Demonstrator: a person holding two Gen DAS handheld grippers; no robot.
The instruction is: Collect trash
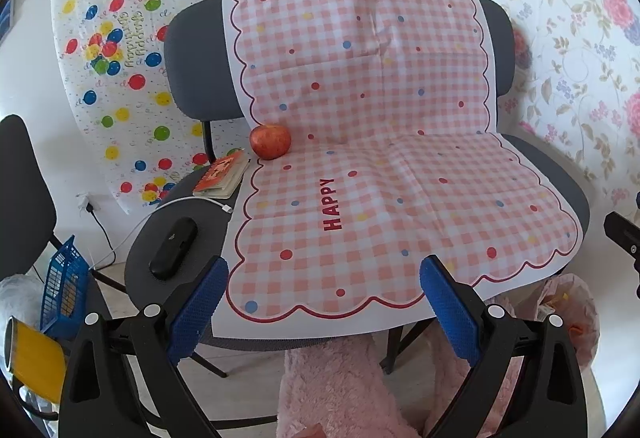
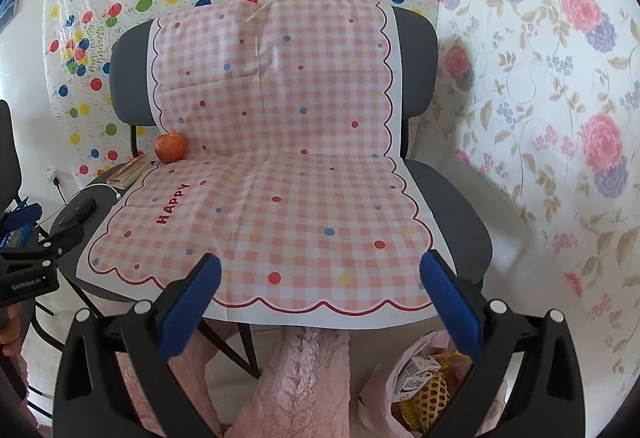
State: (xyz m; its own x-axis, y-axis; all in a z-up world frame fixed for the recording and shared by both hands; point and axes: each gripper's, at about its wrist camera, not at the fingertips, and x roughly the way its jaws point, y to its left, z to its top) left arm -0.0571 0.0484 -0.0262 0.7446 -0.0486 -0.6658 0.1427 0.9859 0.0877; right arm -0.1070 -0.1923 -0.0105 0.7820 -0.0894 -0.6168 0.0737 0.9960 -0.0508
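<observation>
A pink plastic trash bag sits on the floor below the chair's front right corner, holding a carton and yellow foam netting; its edge shows in the left wrist view. My left gripper is open and empty, hovering over the front edge of the pink checked cloth. My right gripper is open and empty above the same cloth. The left gripper also shows at the left of the right wrist view. No loose trash shows on the cloth.
A red apple sits at the cloth's back left. A small book, a white cable and a black case lie on the grey chair seat. A blue basket stands at left.
</observation>
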